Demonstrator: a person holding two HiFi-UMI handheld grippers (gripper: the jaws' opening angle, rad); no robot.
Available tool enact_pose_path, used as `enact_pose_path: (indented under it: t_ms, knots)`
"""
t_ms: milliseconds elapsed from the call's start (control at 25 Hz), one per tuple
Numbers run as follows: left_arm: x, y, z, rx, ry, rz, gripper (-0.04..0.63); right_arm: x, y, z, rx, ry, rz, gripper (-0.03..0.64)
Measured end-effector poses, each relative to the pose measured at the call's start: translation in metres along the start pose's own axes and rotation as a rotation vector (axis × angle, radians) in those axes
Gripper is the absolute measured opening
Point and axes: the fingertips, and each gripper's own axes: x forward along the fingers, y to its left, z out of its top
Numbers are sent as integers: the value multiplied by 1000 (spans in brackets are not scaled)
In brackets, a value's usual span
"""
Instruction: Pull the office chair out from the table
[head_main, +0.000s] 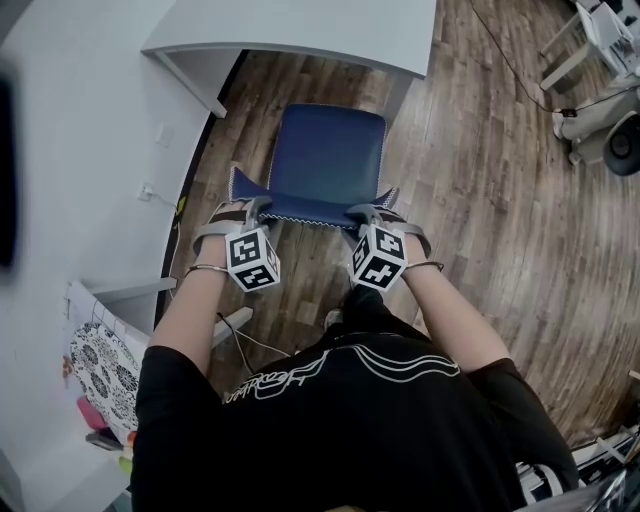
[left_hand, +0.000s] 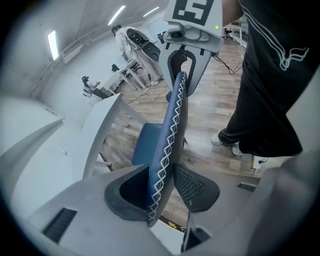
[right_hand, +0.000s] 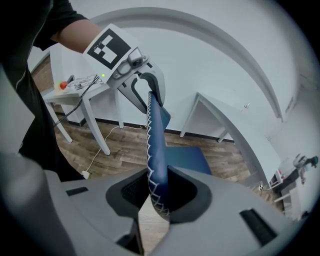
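The blue office chair's seat (head_main: 330, 150) is a little clear of the white table (head_main: 300, 30) in the head view. Its backrest (head_main: 310, 208), edged with white stitching, faces me. My left gripper (head_main: 250, 210) is at the backrest's left top corner. In the left gripper view the backrest (left_hand: 172, 135) runs between the left gripper's (left_hand: 162, 192) jaws with a dark gap beside it, so the pads stand off it. My right gripper (head_main: 372, 215) is on the right top corner. In the right gripper view, that gripper (right_hand: 159, 192) is shut on the backrest edge (right_hand: 154, 145).
A white wall runs along the left. A small white side table (right_hand: 80, 85) stands by it, with a cable (head_main: 250, 340) trailing over the wooden floor. Grey equipment and a white stand (head_main: 600, 110) are at the far right. My own legs are right behind the chair.
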Motion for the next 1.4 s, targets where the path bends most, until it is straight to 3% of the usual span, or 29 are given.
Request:
enact_pose_path:
  t_ms: [120,400,600,800,960,1160,1400]
  knots:
    - [2,-1,3,-42,-1,8,152,0,0,-1,11,-14,3,103]
    - [-16,-1,12,-187,-76,14,195,-21,-2,14,224,-162,12,149]
    - [-52,-3,27,-398,-207,-14,195,-60,-1,33,350,-275,-3,149]
    - [-101,-13,58,-520,-378,-33,193,-110,6,48,410,-374,-65,149]
    - [-149,-20,89,-660,-557,-53,189,-165,29,63,426,-479,-40,147]
    - [-221,-33,125,-816,-797,-92,76,-234,59,82,397,-579,4,99]
    - [-312,-50,171,-855,-1060,-101,6,-295,95,103,398,-726,137,35]
